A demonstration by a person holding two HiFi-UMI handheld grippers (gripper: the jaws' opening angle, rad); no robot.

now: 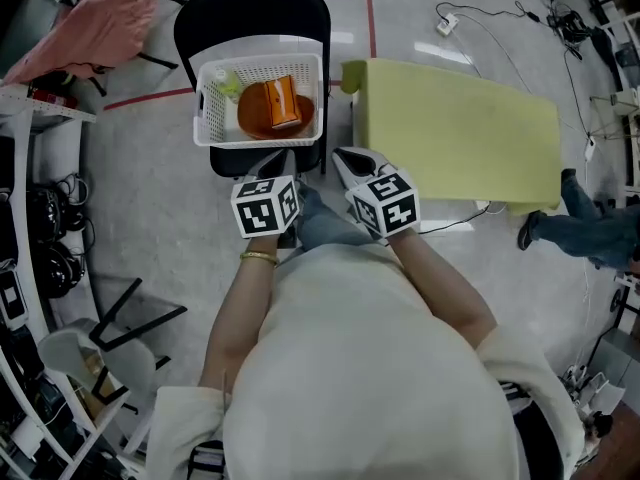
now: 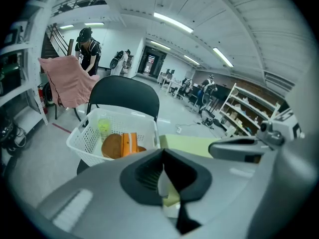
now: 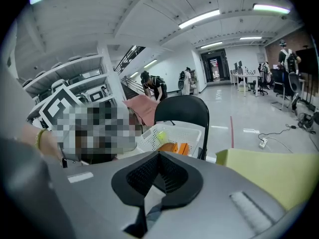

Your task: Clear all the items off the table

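Head view: the yellow-green counter is seen bare. Beside it, a black chair is used to carry the white basket, where the orange items and a small green bottle are collected, so clearing is judged complete. The left hand-held gripper and right hand-held gripper are held near the basket, jaws together and empty.

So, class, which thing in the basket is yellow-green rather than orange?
The small bottle, at the left end of the basket in the head view. It alone is yellow-green; the orange things lie to its right.
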